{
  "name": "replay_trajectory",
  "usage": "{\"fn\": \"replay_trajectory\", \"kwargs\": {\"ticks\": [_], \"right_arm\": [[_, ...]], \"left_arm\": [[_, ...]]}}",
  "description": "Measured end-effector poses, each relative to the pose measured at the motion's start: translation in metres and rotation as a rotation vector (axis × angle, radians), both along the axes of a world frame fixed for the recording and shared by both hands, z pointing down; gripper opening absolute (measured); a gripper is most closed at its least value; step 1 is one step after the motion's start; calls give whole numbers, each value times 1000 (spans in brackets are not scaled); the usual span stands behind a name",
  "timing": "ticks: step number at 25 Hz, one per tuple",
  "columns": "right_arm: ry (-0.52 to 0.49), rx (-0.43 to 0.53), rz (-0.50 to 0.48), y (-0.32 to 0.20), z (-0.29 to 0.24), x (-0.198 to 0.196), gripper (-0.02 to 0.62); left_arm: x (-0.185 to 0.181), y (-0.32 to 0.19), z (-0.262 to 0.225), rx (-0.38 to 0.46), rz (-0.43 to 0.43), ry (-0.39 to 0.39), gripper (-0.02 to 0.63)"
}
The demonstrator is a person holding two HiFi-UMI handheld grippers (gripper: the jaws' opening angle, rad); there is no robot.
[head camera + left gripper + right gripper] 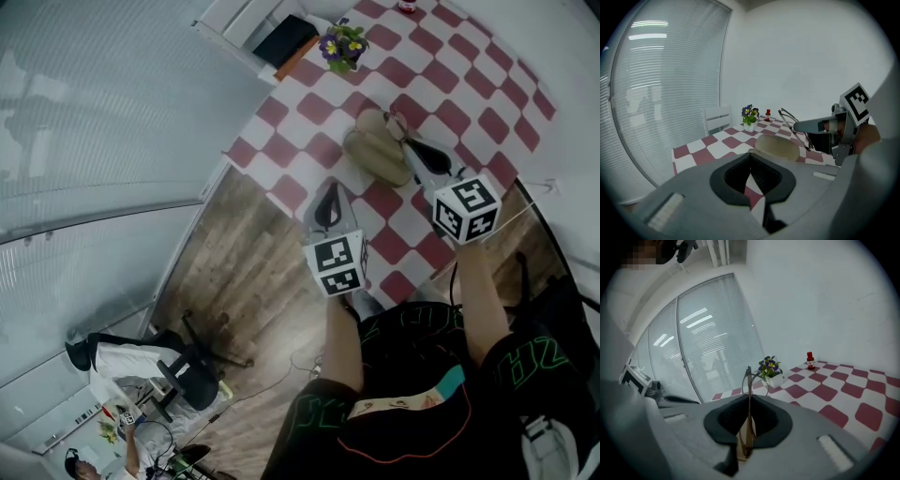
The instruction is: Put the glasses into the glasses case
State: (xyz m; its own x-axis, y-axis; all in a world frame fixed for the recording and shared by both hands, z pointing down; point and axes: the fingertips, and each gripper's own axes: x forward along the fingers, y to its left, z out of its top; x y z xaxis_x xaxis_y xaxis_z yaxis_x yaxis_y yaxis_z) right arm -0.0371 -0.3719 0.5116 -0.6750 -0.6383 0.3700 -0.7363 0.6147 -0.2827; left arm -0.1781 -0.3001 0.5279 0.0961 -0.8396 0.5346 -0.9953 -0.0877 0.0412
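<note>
Tan glasses case [373, 145] on table [309, 108], glasses [791, 123] not yet in.
Right gripper [405, 131] fingers clamped on glasses at case's 3 o'clock; left gripper [751, 164] fingers together, empty. Next, probably: open case.

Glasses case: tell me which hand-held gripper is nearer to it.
Right. The right hand-held gripper, shut on the glasses, is at the edge of the glasses case; the left hand-held gripper sits apart, toward the edge of the table.

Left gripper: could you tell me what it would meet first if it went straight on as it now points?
Probably the glasses case, lying on the checked tablecloth straight ahead of the left gripper, though depth is unclear.
</note>
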Motion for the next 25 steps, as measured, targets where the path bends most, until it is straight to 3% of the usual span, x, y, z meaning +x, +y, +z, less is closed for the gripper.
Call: {"fn": "replay_trajectory", "kwargs": {"ticks": [14,25], "right_arm": [[78,-85,-138,-6,30,-35,18],[203,-196,-261,-3,56,-48,18]], "left_arm": [[-2,-14,14,-22,32,8,9],[9,-32,14,0,51,51,9]]}}
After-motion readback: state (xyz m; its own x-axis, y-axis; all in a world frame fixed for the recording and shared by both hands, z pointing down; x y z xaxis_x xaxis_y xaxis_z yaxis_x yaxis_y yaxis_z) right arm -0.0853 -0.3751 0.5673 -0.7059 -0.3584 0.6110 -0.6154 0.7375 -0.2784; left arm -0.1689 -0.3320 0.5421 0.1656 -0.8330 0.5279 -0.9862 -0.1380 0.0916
